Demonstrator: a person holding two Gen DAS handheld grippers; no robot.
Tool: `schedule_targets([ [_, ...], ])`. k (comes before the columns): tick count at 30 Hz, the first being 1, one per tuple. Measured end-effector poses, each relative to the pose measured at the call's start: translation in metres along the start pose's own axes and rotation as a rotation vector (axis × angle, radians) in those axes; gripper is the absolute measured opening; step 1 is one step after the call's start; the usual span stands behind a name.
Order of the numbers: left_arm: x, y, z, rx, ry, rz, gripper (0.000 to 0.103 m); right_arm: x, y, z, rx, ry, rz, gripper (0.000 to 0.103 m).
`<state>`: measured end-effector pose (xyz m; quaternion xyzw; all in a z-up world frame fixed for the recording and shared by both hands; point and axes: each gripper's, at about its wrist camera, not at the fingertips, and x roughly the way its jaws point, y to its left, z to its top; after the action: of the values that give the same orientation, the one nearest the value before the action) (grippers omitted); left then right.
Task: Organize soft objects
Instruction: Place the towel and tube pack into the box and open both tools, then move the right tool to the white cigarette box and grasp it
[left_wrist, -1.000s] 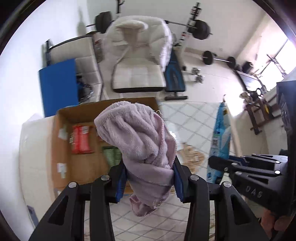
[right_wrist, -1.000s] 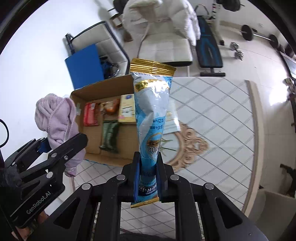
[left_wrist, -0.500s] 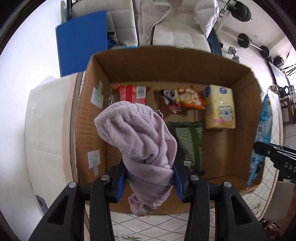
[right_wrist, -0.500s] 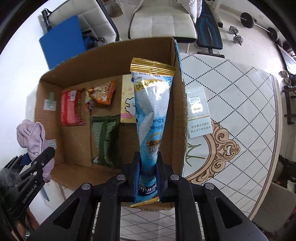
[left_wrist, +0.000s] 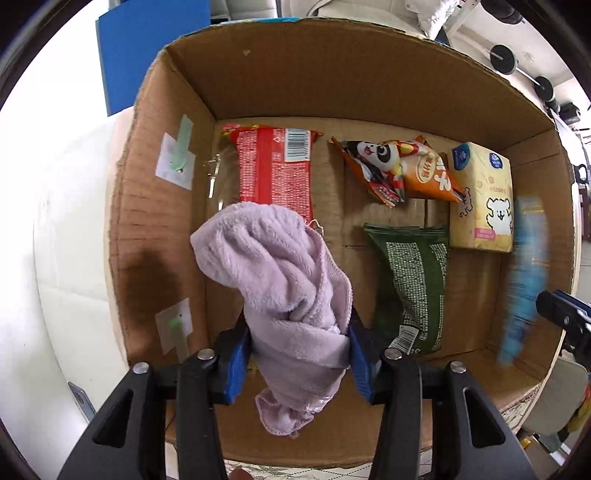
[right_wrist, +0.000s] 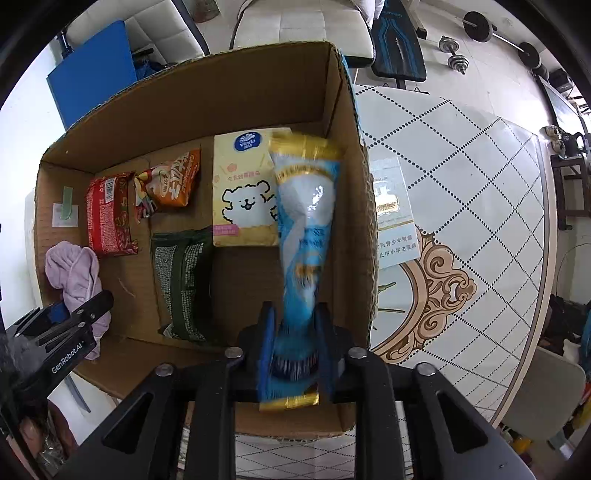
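Observation:
My left gripper (left_wrist: 299, 354) is shut on a bunched lilac towel (left_wrist: 280, 280) and holds it over the left part of an open cardboard box (left_wrist: 155, 206); the towel also shows in the right wrist view (right_wrist: 74, 273). The blue and white snack pouch (right_wrist: 306, 229) with gold ends sits between the fingers of my right gripper (right_wrist: 295, 343), blurred, over the box's right side (right_wrist: 365, 229). The jaws look wider apart than before, so I cannot tell whether they still grip it. It shows blurred in the left wrist view (left_wrist: 524, 277).
In the box lie a red noodle pack (left_wrist: 275, 170), an orange panda snack bag (left_wrist: 399, 170), a yellow tissue pack (left_wrist: 480, 195) and a dark green bag (left_wrist: 410, 284). A white carton (right_wrist: 391, 210) lies on the patterned table (right_wrist: 480, 221) right of the box.
Both grippers moved forward and down over the box. The right jaws look wider and the pouch has blurred and tilted. The towel stays gripped.

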<state>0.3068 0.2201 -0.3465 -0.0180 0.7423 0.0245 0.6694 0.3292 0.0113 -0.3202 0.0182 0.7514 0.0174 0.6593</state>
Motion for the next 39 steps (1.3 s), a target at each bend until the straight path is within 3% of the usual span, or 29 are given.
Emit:
schedule_targets([
  [3, -0.006, 0.003, -0.002, -0.012, -0.011, -0.008, 0.056, -0.009, 0.003, -0.003, -0.007, -0.015, 0.031, 0.074],
  [6, -0.014, 0.006, -0.007, -0.019, -0.024, -0.017, 0.094, -0.017, 0.007, -0.008, -0.029, -0.027, 0.031, 0.075],
  [7, -0.019, 0.009, -0.007, -0.022, -0.03, -0.012, 0.096, -0.019, 0.009, -0.009, -0.036, -0.026, 0.033, 0.075],
  [11, -0.036, 0.007, -0.019, -0.029, -0.065, -0.026, 0.096, -0.025, 0.013, -0.017, -0.071, -0.04, 0.017, 0.086],
  [14, -0.053, 0.004, -0.031, -0.035, -0.109, -0.029, 0.096, -0.028, 0.014, -0.027, -0.096, -0.053, -0.001, 0.087],
  [17, -0.074, -0.002, -0.038, -0.047, -0.161, -0.038, 0.096, -0.03, 0.016, -0.038, -0.122, -0.074, -0.024, 0.095],
  [21, -0.095, -0.012, -0.051, -0.046, -0.226, -0.015, 0.103, -0.036, 0.015, -0.053, -0.142, -0.105, -0.024, 0.095],
  [26, -0.113, -0.026, -0.065, -0.048, -0.278, -0.052, 0.103, -0.048, 0.005, -0.067, -0.125, -0.138, 0.032, 0.095],
  [29, -0.121, -0.035, -0.068, -0.042, -0.306, -0.068, 0.103, -0.065, -0.026, -0.071, -0.056, -0.186, 0.093, 0.095],
  [33, -0.117, -0.05, -0.066, -0.027, -0.304, -0.059, 0.103, -0.074, -0.089, -0.059, 0.082, -0.218, 0.096, 0.095],
  [39, -0.089, -0.07, -0.058, -0.022, -0.251, -0.037, 0.103, -0.025, -0.154, -0.023, 0.201, -0.132, 0.114, 0.095],
])
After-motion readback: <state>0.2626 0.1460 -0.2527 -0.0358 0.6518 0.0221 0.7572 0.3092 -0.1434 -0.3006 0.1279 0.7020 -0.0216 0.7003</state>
